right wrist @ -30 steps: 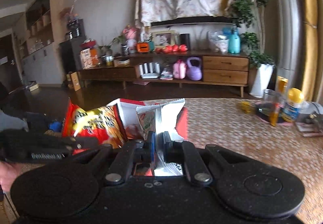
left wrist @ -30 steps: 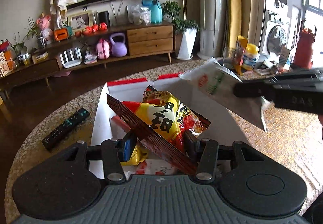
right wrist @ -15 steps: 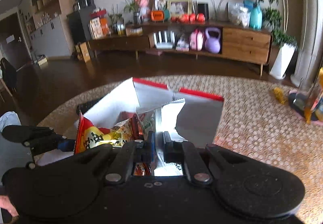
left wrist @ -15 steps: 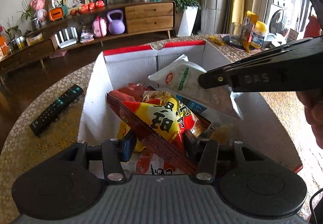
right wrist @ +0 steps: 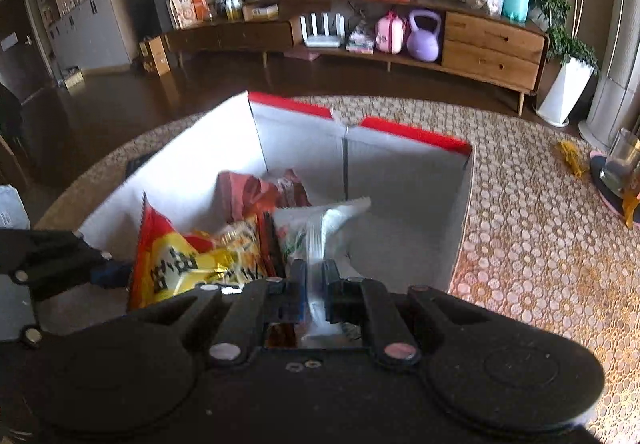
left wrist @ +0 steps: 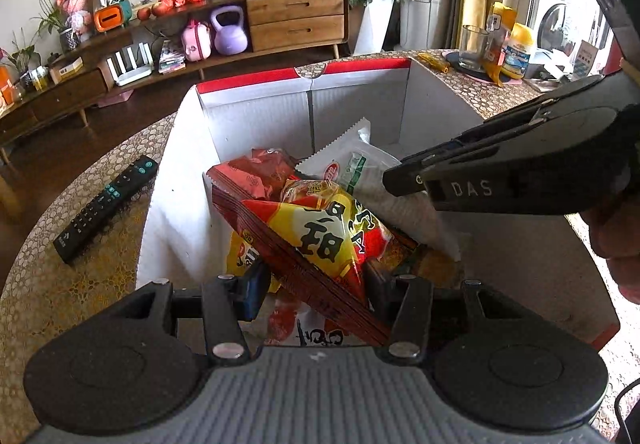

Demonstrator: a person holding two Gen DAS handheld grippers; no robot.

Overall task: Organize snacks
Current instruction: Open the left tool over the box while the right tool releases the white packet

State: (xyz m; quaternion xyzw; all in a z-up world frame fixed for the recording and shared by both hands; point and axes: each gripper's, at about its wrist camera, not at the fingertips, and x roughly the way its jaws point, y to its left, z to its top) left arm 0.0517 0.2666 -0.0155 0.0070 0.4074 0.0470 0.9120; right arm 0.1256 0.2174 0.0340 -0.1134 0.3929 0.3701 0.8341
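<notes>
The counter (left wrist: 80, 284), a round top with a patterned cover, is carrying one open cardboard box (left wrist: 256, 116) with white walls and a red rim. One box only; both claws are reaching into it.

Step in hand, as judged: both packets are being lowered into the box, so this is the placing stage.

Left claw (left wrist: 316, 280) is gripping one red-and-yellow chip bag (left wrist: 316, 232) across its width, jaws part-way closed on it, the bag tilted and sitting low inside the box, over other packets.

Right claw (right wrist: 316, 284) is pinching one white snack packet (right wrist: 320, 224) by its crimped end, jaws nearly together on the seal. The packet is lying inside the box, right of the chip bag and touching it.

Packets already in the box: one dark red bag (left wrist: 256, 174) behind, at least one more yellow one underneath; an exact count is not possible, as the pile is hidden.

Next move, as judged: each claw needs to open and lift straight out, without dragging a packet along.

Outside the box: one black remote control (left wrist: 106, 208) lying left of it, and one glass tumbler (left wrist: 474, 46) well apart at the far right.
</notes>
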